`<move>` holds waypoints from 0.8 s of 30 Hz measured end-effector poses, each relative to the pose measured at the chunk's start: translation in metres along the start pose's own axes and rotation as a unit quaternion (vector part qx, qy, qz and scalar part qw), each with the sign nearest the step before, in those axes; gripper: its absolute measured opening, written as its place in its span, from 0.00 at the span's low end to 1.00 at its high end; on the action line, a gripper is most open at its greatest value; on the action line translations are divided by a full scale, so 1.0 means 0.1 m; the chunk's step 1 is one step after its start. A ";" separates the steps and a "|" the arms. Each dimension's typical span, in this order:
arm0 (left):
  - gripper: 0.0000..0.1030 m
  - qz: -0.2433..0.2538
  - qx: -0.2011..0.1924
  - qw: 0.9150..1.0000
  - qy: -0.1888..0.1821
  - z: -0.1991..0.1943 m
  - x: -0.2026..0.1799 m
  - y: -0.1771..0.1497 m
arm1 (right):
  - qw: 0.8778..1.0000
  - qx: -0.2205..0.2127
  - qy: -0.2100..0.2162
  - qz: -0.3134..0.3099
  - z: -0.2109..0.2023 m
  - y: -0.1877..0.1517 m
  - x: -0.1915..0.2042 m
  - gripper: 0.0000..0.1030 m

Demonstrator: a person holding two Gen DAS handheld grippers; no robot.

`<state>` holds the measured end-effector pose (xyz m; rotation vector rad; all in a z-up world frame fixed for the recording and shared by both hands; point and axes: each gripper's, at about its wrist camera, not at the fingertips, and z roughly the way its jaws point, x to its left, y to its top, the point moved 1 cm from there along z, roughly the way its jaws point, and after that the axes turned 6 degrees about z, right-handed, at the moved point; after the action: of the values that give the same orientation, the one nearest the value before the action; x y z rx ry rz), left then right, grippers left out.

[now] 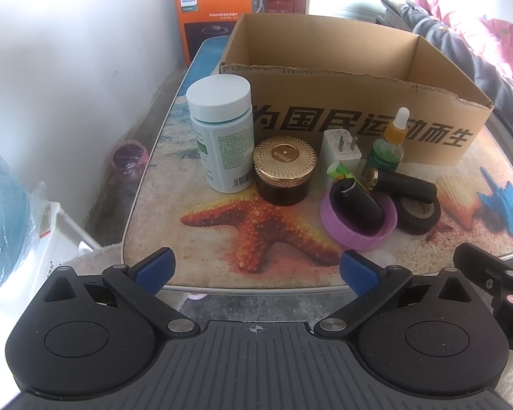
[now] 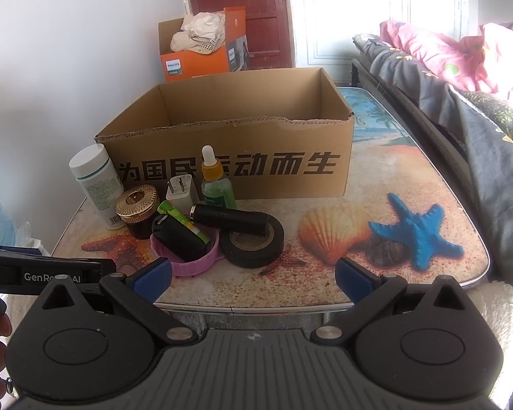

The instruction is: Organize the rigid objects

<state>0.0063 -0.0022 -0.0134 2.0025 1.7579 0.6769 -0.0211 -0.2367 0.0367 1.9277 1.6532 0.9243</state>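
An open cardboard box (image 1: 359, 109) (image 2: 229, 143) stands at the back of the table, nothing visible inside. In front of it cluster a white-capped pill bottle (image 1: 222, 133) (image 2: 95, 184), a gold-lidded dark jar (image 1: 284, 174) (image 2: 136, 215), a white plug adapter (image 1: 342, 150) (image 2: 180, 193), a green dropper bottle (image 1: 388, 147) (image 2: 215, 184), a purple lid (image 1: 355, 232) (image 2: 195, 263) holding a black device (image 1: 357, 205) (image 2: 179, 237), a black cylinder (image 1: 407, 186) (image 2: 232, 220) and a black tape roll (image 1: 419, 215) (image 2: 253, 242). My left gripper (image 1: 256, 270) and right gripper (image 2: 253, 276) hover open at the table's near edge, holding nothing.
The table top (image 2: 376, 205) bears a printed beach scene with starfish and shell. An orange box (image 1: 215, 10) (image 2: 201, 54) with cloth stands behind. A bed with dark and pink bedding (image 2: 461, 78) runs along the right. A wall is at the left.
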 end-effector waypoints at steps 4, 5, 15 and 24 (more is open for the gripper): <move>1.00 0.002 0.002 1.000 -0.001 0.03 -0.01 0.02 | 1.000 -0.004 0.001 0.003 0.02 0.01 -0.02 1.00; 1.00 0.003 0.003 1.000 -0.002 0.04 -0.01 0.03 | 1.000 -0.005 0.001 0.005 0.02 0.02 -0.03 1.00; 1.00 0.036 -0.036 0.998 -0.043 0.07 -0.11 0.12 | 0.997 -0.063 0.035 0.035 0.01 0.12 -0.25 1.00; 0.97 0.067 -0.099 0.986 -0.115 0.05 -0.27 0.21 | 0.990 -0.088 0.106 0.024 0.08 0.27 -0.31 0.88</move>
<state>0.0231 -0.0312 -0.0082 1.9847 1.3786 0.6085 0.0011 -0.2710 0.0437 1.8087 1.5847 1.2882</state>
